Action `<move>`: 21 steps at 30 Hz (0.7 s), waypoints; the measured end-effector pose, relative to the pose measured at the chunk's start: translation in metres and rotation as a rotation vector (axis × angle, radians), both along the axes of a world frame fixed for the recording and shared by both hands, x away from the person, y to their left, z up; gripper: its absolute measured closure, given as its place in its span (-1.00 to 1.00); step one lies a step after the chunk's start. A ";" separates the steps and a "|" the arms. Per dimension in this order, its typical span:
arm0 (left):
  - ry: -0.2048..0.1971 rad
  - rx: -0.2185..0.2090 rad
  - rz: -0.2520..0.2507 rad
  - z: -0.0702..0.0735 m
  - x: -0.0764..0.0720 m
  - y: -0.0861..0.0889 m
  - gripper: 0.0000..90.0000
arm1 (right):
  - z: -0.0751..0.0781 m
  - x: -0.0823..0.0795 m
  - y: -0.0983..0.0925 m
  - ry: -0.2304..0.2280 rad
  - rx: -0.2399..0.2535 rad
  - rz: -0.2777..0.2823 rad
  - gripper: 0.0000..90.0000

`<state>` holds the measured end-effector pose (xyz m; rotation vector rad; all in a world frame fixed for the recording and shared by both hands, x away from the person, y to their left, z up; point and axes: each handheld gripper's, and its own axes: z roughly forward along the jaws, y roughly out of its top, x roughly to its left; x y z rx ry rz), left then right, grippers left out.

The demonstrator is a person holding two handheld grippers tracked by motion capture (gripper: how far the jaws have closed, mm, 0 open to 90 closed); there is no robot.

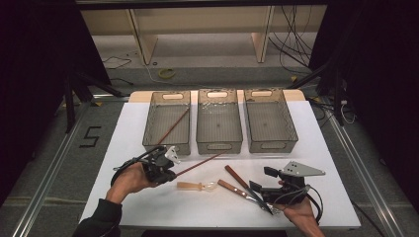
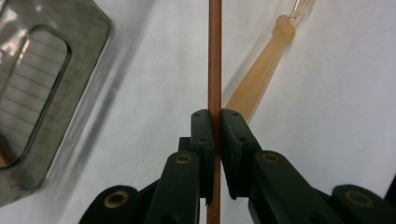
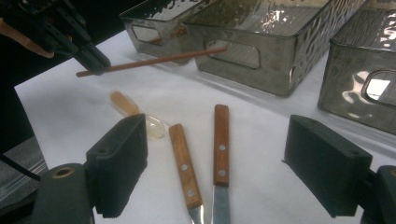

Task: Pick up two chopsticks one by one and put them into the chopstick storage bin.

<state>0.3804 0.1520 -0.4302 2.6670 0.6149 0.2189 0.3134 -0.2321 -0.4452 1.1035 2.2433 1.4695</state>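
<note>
My left gripper [image 1: 173, 174] [image 2: 215, 119] is shut on a thin brown chopstick [image 1: 200, 163] [image 2: 215, 56], pads pressing it near one end. The stick hangs a little above the white table, its far tip toward the middle bin [image 1: 219, 145]. The right gripper view shows that left gripper [image 3: 95, 63] holding the chopstick [image 3: 154, 59] at the upper left. My right gripper [image 1: 260, 180] [image 3: 219, 144] stands open over two wooden-handled knives [image 1: 236, 176] [image 3: 221, 140], touching neither. An amber-handled plastic spoon [image 1: 195, 186] [image 2: 261, 70] [image 3: 133, 109] lies between the grippers.
Three smoky clear bins stand in a row at the back: left [image 1: 167, 147], middle, right [image 1: 272, 145]. A second chopstick [image 1: 174, 126] lies slanted in the left bin. The table's front edge [image 1: 217, 226] is close behind both hands.
</note>
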 end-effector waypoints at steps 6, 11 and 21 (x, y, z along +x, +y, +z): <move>-0.013 -0.060 0.035 0.004 0.003 0.005 0.85 | 0.000 0.000 0.000 0.001 0.000 0.001 -0.51; -0.033 -0.122 0.080 0.011 0.005 0.009 0.85 | 0.000 0.000 0.000 0.003 -0.001 0.001 -0.51; -0.080 -0.230 0.154 0.027 0.014 0.020 0.85 | -0.001 0.000 0.001 0.002 0.001 0.001 -0.51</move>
